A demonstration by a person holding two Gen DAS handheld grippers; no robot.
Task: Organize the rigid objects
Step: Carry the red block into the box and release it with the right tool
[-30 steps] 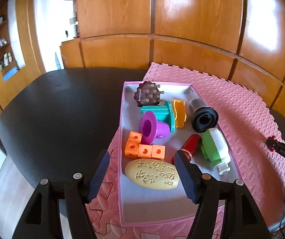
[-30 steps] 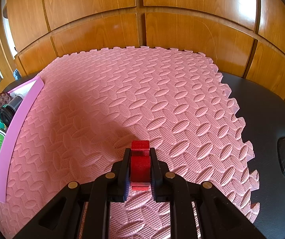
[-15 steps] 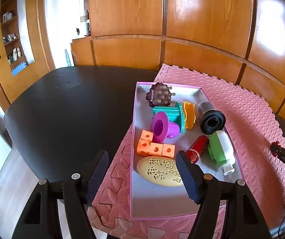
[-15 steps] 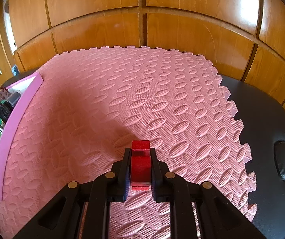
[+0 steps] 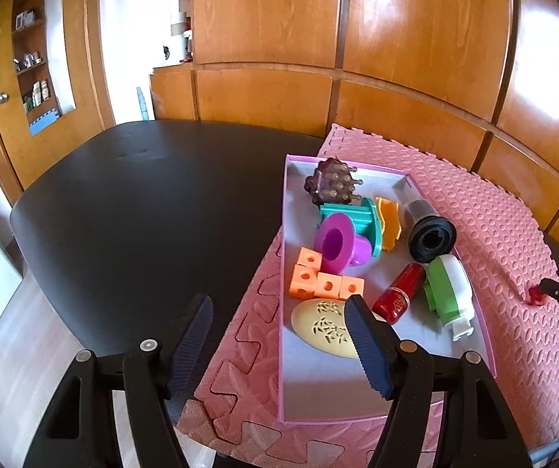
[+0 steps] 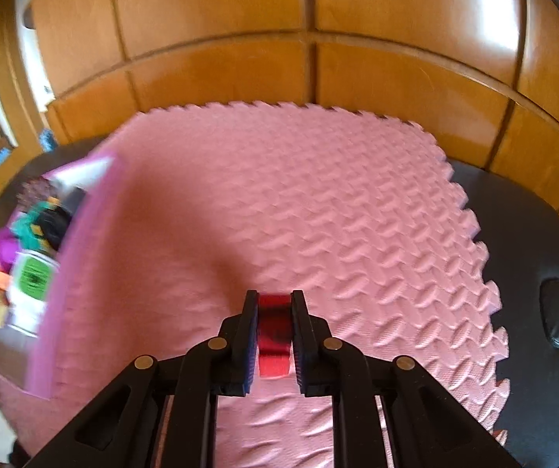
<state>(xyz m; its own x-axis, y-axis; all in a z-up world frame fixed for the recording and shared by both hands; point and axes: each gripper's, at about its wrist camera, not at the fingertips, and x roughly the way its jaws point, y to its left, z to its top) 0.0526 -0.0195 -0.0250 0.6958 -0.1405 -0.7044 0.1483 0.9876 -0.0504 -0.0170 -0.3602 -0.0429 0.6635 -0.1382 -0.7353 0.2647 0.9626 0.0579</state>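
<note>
Right tongs (image 6: 275,329) clenched on small red plastic block (image 6: 274,325), above pink foam mat (image 6: 318,202). Left tongs (image 5: 279,335) released, empty, hovering near pink-rimmed shallow tray (image 5: 284,234). Risks: block slipping mid-carry; collision with left tongs over crowded tray; landing on green-and-white bottle (image 5: 449,292).

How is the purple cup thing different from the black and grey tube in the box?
The purple cup is bright purple with a wide flared rim; the tube is grey with a black ring at its open end. The purple cup lies against the green toy mid-box; the tube lies along the box's right wall. Both lie on their sides, open mouths toward the camera.
</note>
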